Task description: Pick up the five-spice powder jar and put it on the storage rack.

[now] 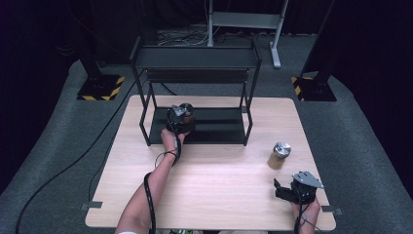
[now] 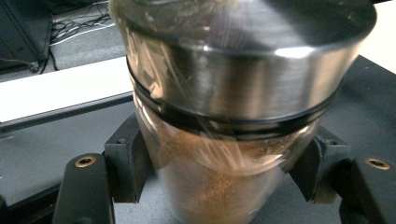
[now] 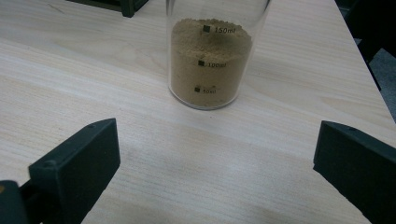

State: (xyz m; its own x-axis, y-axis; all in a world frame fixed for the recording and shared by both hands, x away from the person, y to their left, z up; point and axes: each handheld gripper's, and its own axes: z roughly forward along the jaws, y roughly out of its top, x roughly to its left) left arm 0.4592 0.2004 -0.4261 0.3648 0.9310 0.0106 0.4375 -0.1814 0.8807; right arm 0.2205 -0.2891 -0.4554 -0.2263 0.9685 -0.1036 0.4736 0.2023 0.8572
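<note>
Here the left tongs (image 2: pixel 219 186) pinch a clear glass jar with a brushed-steel lid and brown powder inside (image 2: pixel 233 116), one jaw on each side of the glass below the lid, over the lower shelf of the black metal rack (image 1: pixel 219 131). A second, similar powder jar (image 1: pixel 279 155) stands on the light wooden counter (image 1: pixel 214 180) ahead of the spread, empty right tongs (image 1: pixel 287 191). Both jars are probably rigid, smooth, breakable and weighty with powder; gripping mid-body under the lid seems safest.
</note>
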